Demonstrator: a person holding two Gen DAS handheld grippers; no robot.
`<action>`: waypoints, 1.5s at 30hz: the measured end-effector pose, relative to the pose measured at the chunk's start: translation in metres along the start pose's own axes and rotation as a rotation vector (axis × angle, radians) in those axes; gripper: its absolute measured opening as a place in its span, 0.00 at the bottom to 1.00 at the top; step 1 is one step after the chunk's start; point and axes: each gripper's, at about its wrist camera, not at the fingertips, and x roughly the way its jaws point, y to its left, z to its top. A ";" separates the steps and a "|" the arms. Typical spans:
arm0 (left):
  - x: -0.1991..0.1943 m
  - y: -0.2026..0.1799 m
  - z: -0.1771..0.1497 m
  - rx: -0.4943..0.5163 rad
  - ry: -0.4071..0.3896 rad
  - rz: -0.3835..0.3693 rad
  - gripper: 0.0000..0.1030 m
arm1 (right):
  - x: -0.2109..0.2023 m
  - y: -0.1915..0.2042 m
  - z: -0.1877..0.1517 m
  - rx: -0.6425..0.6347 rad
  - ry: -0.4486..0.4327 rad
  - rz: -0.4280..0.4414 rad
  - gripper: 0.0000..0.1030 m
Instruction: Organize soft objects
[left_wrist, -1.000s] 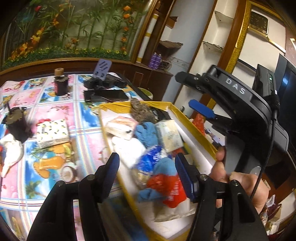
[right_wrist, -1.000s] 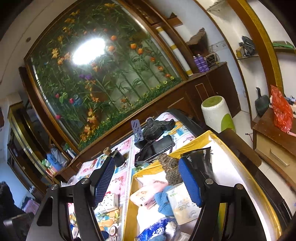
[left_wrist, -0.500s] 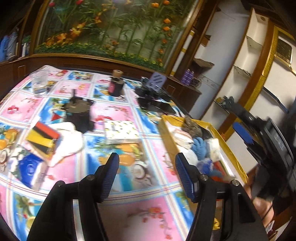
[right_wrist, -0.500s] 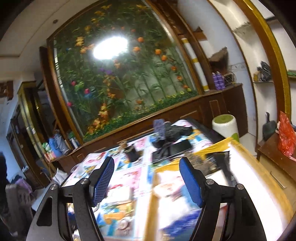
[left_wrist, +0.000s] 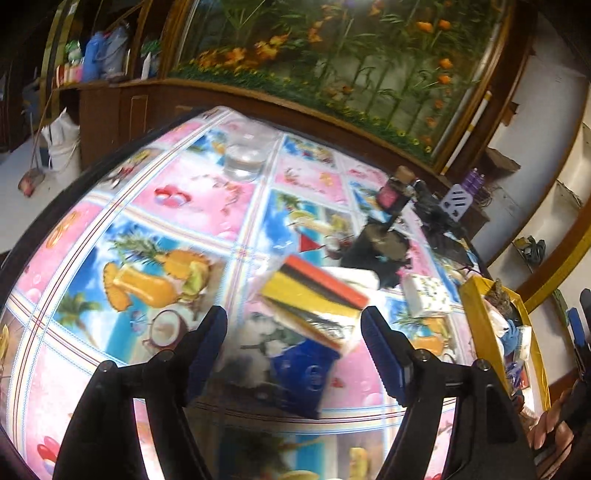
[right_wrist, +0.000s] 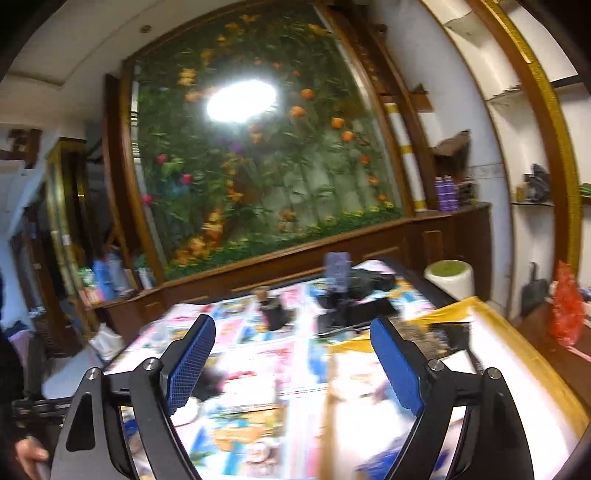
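Note:
My left gripper (left_wrist: 293, 350) is open and empty above the table, just in front of a pack of striped yellow, orange and black sponges (left_wrist: 314, 295) and a blue packet (left_wrist: 301, 373). A white patterned tissue pack (left_wrist: 424, 295) lies further right. The yellow tray (left_wrist: 474, 314) with several soft items stands at the right edge. My right gripper (right_wrist: 291, 365) is open and empty, above the table beside the tray (right_wrist: 517, 354); that view is blurred.
The table has a colourful fruit-print cloth (left_wrist: 147, 236). A glass of water (left_wrist: 245, 157), a dark jar (left_wrist: 393, 192), a black pot (left_wrist: 380, 251) and black devices (left_wrist: 439, 218) stand at the far side. A white bin (right_wrist: 448, 277) stands on the floor.
My left gripper has swung left, from over the tray to the sponges and blue packet. My right gripper has also turned left and lowered slightly; both stay open.

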 end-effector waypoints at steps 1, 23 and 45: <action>0.001 0.004 -0.001 -0.002 0.010 0.008 0.72 | 0.001 -0.010 0.003 0.009 -0.003 -0.037 0.86; 0.022 -0.036 -0.028 0.303 0.143 0.026 0.87 | -0.036 -0.011 0.006 -0.030 -0.126 -0.003 0.88; 0.008 -0.030 -0.021 0.274 0.041 0.051 0.72 | 0.151 0.086 -0.058 -0.098 0.601 0.006 0.91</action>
